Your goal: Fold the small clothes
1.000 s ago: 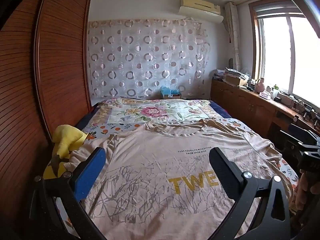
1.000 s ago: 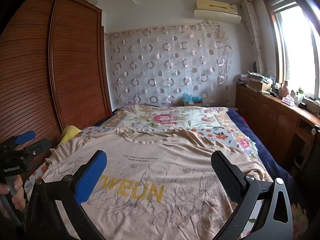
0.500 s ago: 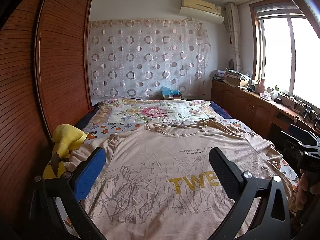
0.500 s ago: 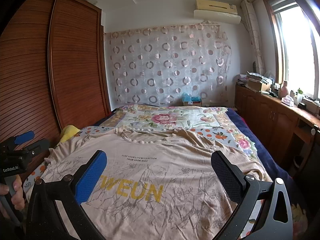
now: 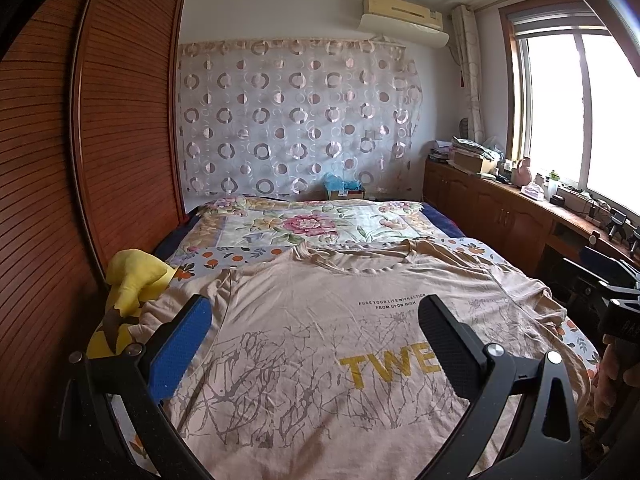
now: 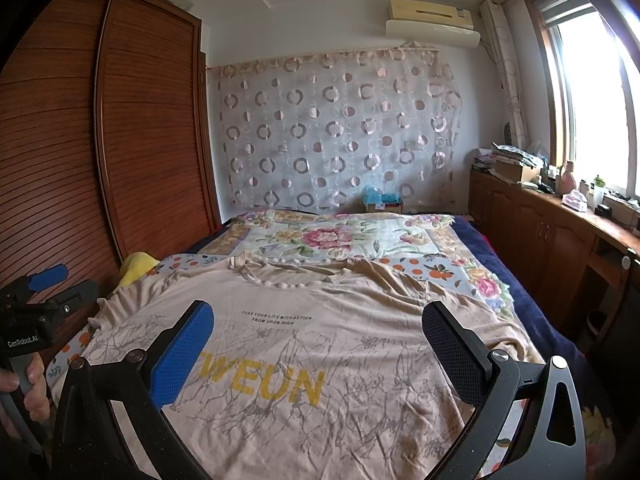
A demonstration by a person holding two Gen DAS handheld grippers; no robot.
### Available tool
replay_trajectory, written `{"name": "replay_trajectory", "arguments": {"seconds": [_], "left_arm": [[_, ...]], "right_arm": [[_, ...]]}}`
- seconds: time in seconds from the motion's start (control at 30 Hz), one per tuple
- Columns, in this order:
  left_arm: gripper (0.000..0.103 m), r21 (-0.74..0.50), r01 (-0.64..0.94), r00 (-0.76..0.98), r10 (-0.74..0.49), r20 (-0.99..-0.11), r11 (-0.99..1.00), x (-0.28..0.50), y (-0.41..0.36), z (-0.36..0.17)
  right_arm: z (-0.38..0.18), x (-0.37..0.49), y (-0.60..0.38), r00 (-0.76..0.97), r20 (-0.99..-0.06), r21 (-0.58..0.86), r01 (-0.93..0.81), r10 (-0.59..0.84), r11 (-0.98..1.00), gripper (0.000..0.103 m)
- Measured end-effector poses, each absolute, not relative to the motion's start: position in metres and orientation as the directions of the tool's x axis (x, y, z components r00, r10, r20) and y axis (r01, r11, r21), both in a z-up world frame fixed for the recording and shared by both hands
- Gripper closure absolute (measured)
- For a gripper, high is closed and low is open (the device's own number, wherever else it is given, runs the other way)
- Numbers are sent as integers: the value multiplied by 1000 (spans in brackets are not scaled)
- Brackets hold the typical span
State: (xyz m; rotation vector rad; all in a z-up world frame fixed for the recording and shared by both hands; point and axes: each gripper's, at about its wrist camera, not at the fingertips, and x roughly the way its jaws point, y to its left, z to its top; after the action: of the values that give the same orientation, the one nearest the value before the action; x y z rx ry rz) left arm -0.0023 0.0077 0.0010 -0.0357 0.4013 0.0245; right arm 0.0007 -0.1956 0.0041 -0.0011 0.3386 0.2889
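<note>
Lying flat and unfolded on the floral-quilted bed (image 5: 312,228), the beige cotton T-shirt with yellow lettering (image 5: 320,320) fills the 6 o'clock half of both views, collar toward 12 o'clock. The left gripper (image 5: 314,326) hovers above it, jaws spread wide, holding nothing. The right gripper (image 6: 318,330) hangs likewise, released. A yellow plush toy (image 5: 134,280) sits at 9 o'clock, touching the sleeve.

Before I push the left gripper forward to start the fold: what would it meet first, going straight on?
Most likely the beige T-shirt spread flat on the bed. The open left gripper hovers above it, holding nothing; depth is unclear, so it might skim over toward the neckline.
</note>
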Motion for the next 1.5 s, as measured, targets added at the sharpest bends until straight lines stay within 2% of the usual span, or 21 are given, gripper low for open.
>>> {"name": "replay_trajectory", "arguments": {"seconds": [1.5], "left_arm": [[0,-25,-39,926,27,-376,999,-9,10,12]], "right_arm": [[3,-1,-195,903,-322,46,-284,284,958,0]]}}
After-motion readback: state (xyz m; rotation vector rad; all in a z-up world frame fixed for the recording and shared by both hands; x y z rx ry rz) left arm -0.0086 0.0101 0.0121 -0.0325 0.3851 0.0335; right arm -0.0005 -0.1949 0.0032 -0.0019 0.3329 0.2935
